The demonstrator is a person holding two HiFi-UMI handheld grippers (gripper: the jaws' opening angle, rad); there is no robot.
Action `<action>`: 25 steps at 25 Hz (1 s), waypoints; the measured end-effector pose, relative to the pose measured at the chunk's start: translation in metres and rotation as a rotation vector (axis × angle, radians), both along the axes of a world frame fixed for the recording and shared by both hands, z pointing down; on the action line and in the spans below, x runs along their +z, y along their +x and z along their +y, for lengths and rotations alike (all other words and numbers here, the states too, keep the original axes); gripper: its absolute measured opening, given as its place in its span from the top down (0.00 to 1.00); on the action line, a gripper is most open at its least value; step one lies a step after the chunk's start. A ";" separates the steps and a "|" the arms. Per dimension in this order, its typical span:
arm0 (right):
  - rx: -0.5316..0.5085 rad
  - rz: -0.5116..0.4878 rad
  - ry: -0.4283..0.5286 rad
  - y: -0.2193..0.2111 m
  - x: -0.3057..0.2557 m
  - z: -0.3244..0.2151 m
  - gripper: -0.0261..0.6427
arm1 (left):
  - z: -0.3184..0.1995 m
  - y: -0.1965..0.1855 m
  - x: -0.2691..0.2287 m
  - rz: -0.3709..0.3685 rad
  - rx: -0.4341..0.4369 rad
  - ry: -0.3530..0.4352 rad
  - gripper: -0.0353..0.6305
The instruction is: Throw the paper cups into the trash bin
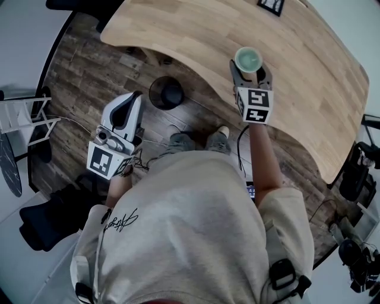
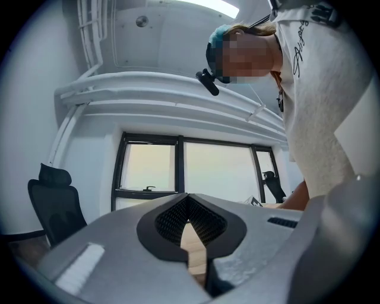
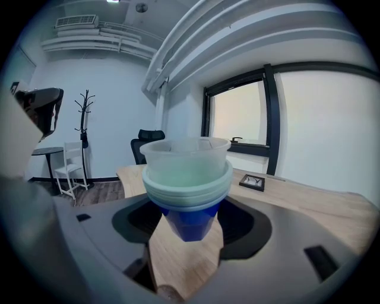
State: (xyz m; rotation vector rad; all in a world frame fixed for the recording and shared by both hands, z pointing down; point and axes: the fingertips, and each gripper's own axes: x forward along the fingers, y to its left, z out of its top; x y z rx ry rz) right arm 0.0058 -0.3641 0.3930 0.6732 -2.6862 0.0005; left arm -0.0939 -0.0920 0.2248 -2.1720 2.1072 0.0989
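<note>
A stack of paper cups [image 1: 247, 59], pale green on top and blue at the bottom [image 3: 187, 181], is held upright over the wooden table [image 1: 309, 71]. My right gripper [image 1: 249, 72] is shut on the stack, its jaws [image 3: 187, 228] pinching the blue base. A round black trash bin [image 1: 166, 93] stands on the floor by the table's curved edge, left of the cups. My left gripper [image 1: 136, 98] hovers over the floor just left of the bin. Its jaws [image 2: 189, 205] are closed, with nothing between them.
A small framed picture [image 1: 271, 5] [image 3: 252, 181] lies on the table's far side. The person's shoes [image 1: 199, 140] stand near the bin. There is a white folding chair [image 1: 24, 119] at the left, a black office chair [image 2: 53, 202], and dark gear and cables [image 1: 356, 172] at the right.
</note>
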 end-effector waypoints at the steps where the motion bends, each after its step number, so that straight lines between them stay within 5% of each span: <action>1: -0.004 0.000 0.002 -0.005 -0.001 0.004 0.53 | 0.004 -0.005 0.000 -0.001 -0.002 0.002 0.94; 25: -0.196 0.006 0.031 -0.162 -0.007 0.107 0.53 | 0.096 -0.122 0.005 0.001 -0.120 0.012 0.94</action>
